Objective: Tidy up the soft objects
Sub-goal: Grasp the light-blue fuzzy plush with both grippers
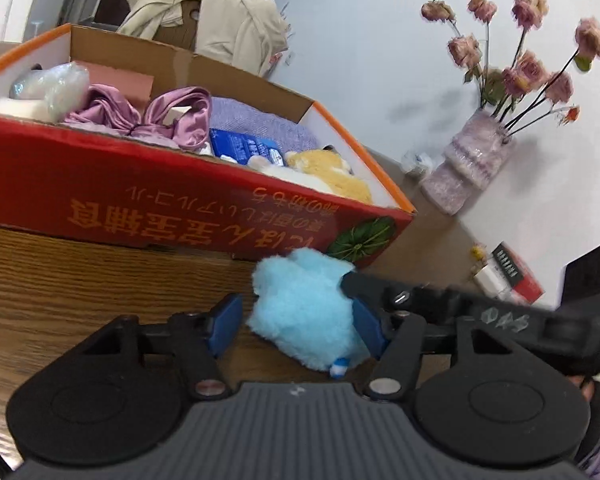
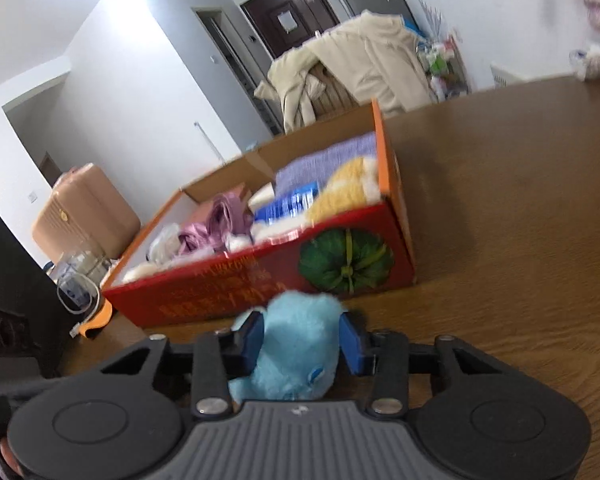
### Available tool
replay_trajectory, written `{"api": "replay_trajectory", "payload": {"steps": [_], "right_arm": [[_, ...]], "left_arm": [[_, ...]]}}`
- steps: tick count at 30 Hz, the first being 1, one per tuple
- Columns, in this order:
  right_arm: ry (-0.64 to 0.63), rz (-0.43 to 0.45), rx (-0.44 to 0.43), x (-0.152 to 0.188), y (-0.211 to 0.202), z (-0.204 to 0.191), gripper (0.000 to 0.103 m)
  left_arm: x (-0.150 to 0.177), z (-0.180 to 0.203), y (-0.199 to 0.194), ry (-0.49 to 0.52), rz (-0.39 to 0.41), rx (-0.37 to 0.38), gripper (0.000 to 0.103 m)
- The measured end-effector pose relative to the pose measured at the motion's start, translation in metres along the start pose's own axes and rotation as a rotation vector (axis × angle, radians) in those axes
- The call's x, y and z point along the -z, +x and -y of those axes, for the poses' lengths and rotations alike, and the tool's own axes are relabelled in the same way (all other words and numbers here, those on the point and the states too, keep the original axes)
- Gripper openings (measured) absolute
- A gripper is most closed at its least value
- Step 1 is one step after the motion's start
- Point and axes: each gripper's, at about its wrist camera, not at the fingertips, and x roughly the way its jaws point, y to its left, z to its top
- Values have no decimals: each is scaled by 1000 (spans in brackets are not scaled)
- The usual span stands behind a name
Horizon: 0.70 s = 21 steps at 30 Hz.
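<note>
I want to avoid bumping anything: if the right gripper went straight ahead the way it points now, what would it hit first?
The blue plush toy already sits between the right gripper pads. Beyond it, the first thing in line is probably the red cardboard box, its near side wall; depth is hard to judge.

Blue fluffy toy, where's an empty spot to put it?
Bare table lies right of the red box, and a strip in front of it. The box is crowded with a purple bow and yellow plush; the vase corner is cluttered.
</note>
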Motion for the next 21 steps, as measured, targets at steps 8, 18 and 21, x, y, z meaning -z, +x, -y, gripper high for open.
{"api": "replay_trajectory", "payload": {"steps": [8,18,21], "right_arm": [[27,15,-51,5,1,9,31],[13,53,-57,7,-17,-6,29],[18,116,-102,23,-66,-34,29]], "left_arm": [[4,-2,1,-11,3,41,48],[6,20,-33,18,50,29,45],[18,40,-73,57,82,27,45]]}}
